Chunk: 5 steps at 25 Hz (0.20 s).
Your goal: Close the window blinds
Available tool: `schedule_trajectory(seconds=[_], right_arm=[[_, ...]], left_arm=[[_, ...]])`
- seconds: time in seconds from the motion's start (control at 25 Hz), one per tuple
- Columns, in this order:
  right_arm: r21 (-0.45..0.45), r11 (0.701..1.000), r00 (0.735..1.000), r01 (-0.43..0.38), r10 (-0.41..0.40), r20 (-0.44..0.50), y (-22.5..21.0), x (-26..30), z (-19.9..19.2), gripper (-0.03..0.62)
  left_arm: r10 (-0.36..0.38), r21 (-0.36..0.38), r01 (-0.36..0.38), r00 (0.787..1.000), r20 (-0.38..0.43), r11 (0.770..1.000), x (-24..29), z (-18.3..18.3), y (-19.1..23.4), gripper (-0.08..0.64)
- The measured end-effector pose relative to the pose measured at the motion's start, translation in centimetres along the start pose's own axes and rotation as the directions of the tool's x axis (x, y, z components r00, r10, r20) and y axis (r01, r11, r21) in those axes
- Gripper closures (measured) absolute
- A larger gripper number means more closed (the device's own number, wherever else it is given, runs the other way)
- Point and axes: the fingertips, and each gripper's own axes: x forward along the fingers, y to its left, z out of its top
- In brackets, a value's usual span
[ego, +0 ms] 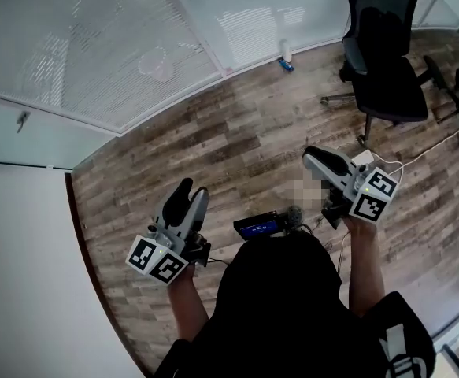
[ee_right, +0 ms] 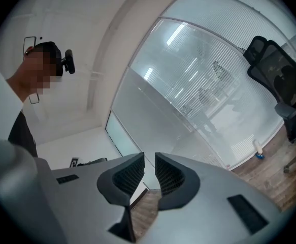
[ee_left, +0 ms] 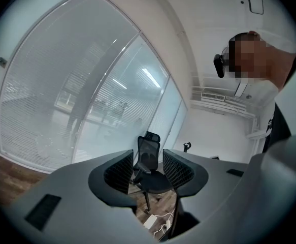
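- The left tool point(ego: 191, 192) is held low over the wood floor point(ego: 237, 144), its jaws apart with nothing between them; in the left gripper view point(ee_left: 148, 170) a black office chair point(ee_left: 149, 159) shows through the gap.
- The right tool point(ego: 317, 157) is held at about the same height, its jaws only narrowly apart and holding nothing point(ee_right: 149, 170).
- The window blinds point(ego: 119, 46) hang behind the glass wall ahead, well apart from both tools, slats running crosswise.
- A small white bottle point(ego: 286, 51) stands at the foot of the glass.
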Motion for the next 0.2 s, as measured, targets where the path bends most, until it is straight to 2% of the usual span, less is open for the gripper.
schedule_trajectory(seconds=[0.2], right_arm=[[0.056, 0.998, 0.999, 0.012, -0.009, -0.047, 1.9, 0.8, -3.9, 0.518]], left_arm=[[0.0, -0.051, 0.0, 1.0, -0.004, 0.999, -1.9, -1.4, 1.3, 0.367]])
